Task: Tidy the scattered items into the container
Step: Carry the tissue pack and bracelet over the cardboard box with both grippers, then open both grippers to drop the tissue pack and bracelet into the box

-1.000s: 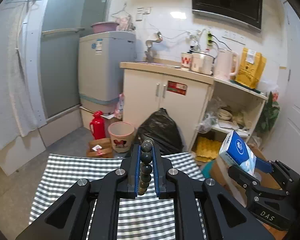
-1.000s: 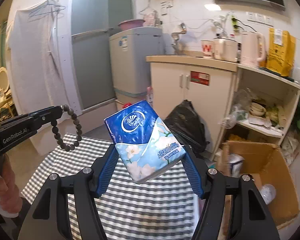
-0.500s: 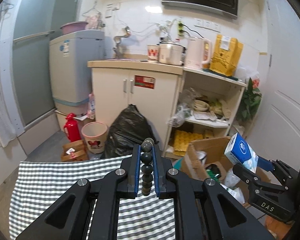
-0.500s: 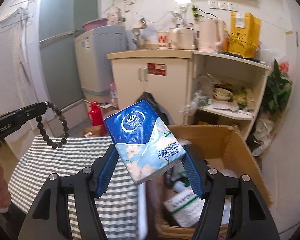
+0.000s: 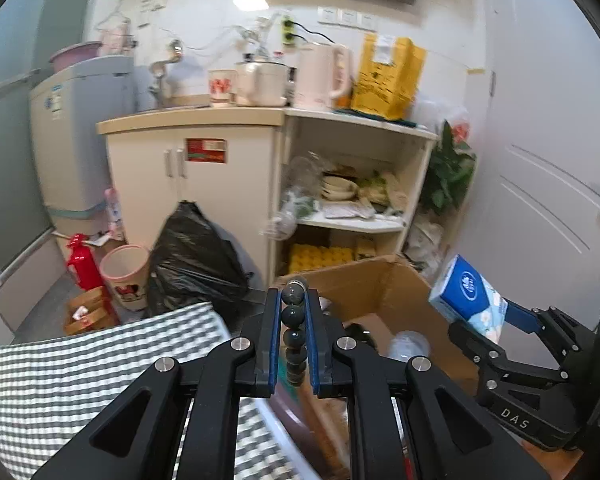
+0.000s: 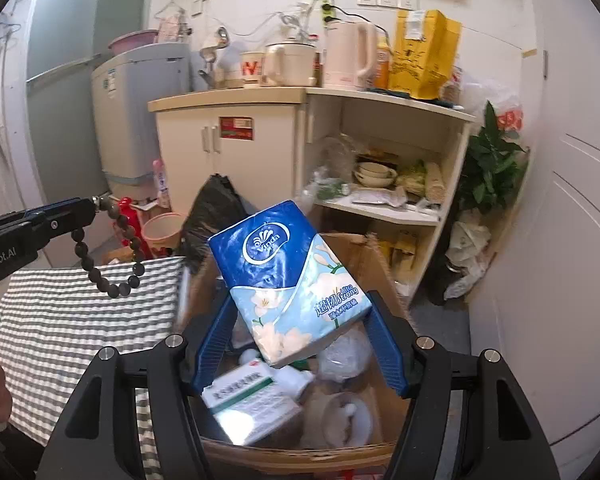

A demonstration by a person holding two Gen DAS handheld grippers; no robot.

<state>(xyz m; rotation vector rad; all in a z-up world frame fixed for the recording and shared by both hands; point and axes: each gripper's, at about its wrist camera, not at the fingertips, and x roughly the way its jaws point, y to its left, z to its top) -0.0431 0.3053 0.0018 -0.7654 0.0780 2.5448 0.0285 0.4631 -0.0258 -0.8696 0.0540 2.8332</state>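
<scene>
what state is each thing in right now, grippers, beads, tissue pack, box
left gripper: shut on bead bracelet
bead bracelet: hanging from left fingers, over the table edge
right gripper: shut on tissue pack
tissue pack: held tilted above cardboard box
cardboard box: open, partly filled

Tissue pack (image 6: 290, 280) hides box (image 6: 380, 276) contents; label (image 6: 244, 394) blurred.

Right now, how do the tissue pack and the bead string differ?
The tissue pack is a blue, boxy packet; the bead string is a dark loop of round beads. The pack hangs over the cardboard box, the beads over the striped cloth. Each is clamped in a tool.
</scene>
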